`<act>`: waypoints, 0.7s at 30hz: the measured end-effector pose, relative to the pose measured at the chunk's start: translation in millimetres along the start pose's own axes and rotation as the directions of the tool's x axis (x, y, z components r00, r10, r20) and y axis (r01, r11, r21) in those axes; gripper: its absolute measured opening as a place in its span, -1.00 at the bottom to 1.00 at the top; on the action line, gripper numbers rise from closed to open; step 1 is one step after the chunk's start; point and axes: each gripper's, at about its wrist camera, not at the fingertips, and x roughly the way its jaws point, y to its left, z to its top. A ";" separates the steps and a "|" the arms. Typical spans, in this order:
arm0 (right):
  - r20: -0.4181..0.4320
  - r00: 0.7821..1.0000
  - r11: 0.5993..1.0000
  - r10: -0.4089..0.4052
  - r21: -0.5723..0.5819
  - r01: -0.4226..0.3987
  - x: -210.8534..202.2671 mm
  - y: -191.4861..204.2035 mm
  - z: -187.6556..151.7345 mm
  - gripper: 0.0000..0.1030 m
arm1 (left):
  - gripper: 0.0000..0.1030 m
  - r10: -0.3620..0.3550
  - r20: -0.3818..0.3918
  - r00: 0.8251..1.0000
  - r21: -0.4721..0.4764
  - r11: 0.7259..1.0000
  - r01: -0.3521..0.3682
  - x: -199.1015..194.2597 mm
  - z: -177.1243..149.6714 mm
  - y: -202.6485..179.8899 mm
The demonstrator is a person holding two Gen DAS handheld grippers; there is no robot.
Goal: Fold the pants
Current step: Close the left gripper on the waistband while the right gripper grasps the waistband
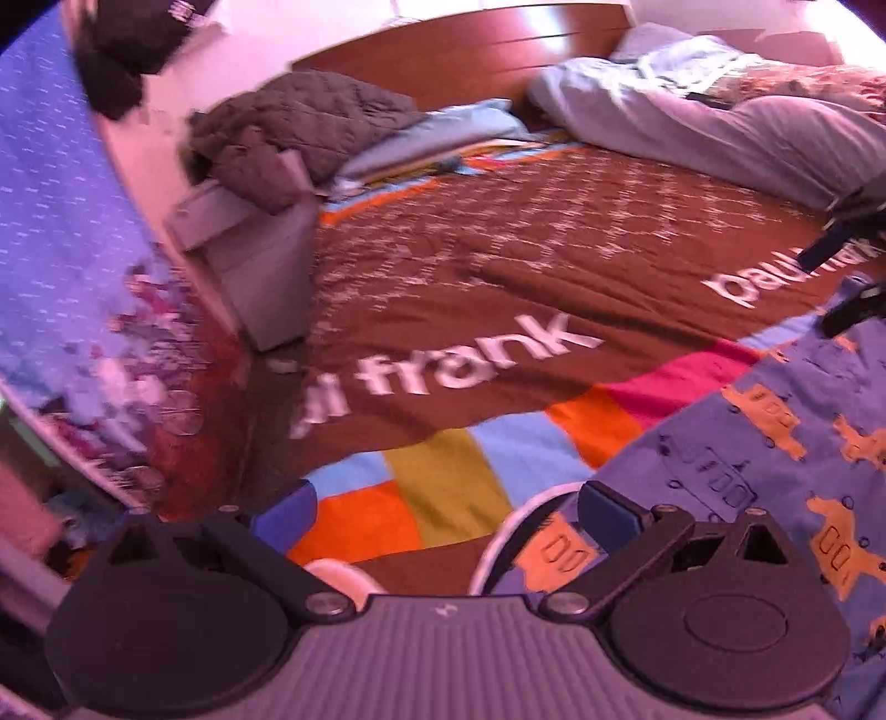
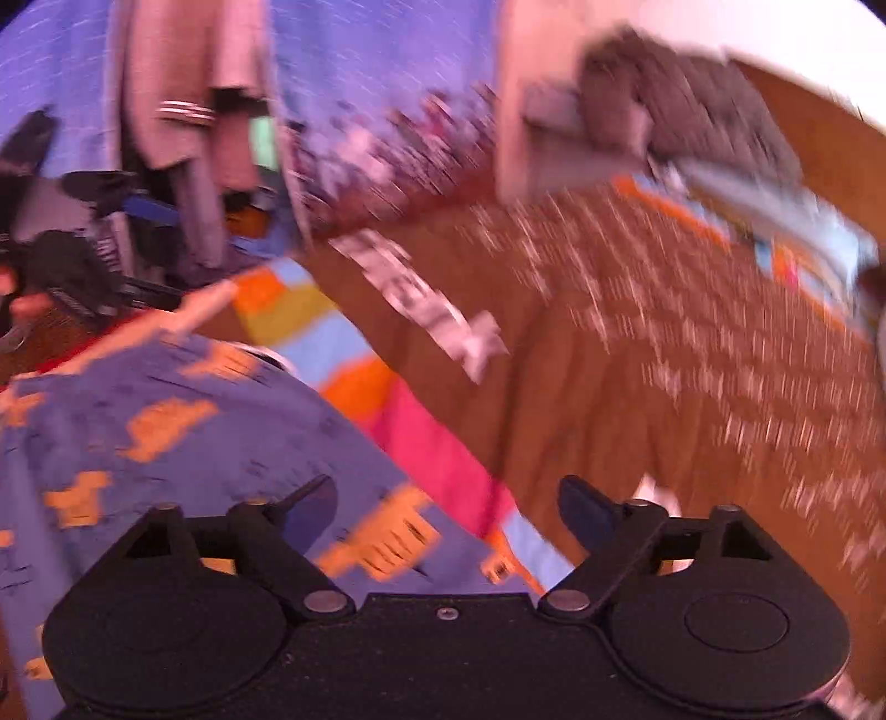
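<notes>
The pants (image 1: 775, 443) are blue-purple with orange vehicle prints and lie on the brown bedspread (image 1: 498, 249). In the left wrist view they fill the lower right, with a white-edged hem by my left gripper (image 1: 443, 518). That gripper is open and empty, its right finger (image 1: 609, 509) over the hem. In the right wrist view the pants (image 2: 166, 432) fill the lower left. My right gripper (image 2: 448, 507) is open and empty above their edge. The right gripper also shows at the right edge of the left wrist view (image 1: 847, 277). The left gripper shows at left in the right wrist view (image 2: 83, 260).
The bedspread has a striped coloured border (image 1: 443, 487) and white lettering. A grey quilted bundle (image 1: 299, 127) sits on a box (image 1: 249, 238) at the bed's far left. Rumpled bedding (image 1: 720, 111) lies at the head by a wooden headboard (image 1: 470, 50). A blue curtain (image 1: 50, 221) hangs left.
</notes>
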 end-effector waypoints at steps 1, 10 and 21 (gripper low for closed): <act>-0.009 1.000 0.999 0.010 0.036 -0.010 10.2 -7.2 -9.7 0.52 | 0.96 -0.013 -0.006 1.000 0.017 1.000 0.013 5.8 -2.0 -0.1; -0.086 0.995 0.999 0.047 -0.008 -0.048 67.3 -6.9 -41.9 0.28 | -0.36 0.021 -0.198 0.980 0.092 0.996 -0.003 54.1 -16.9 -6.0; -0.098 0.995 0.997 -0.005 -0.072 -0.002 72.1 0.5 -46.4 -0.99 | -1.00 0.210 -0.125 0.970 0.246 0.953 -0.175 45.5 -16.2 -48.9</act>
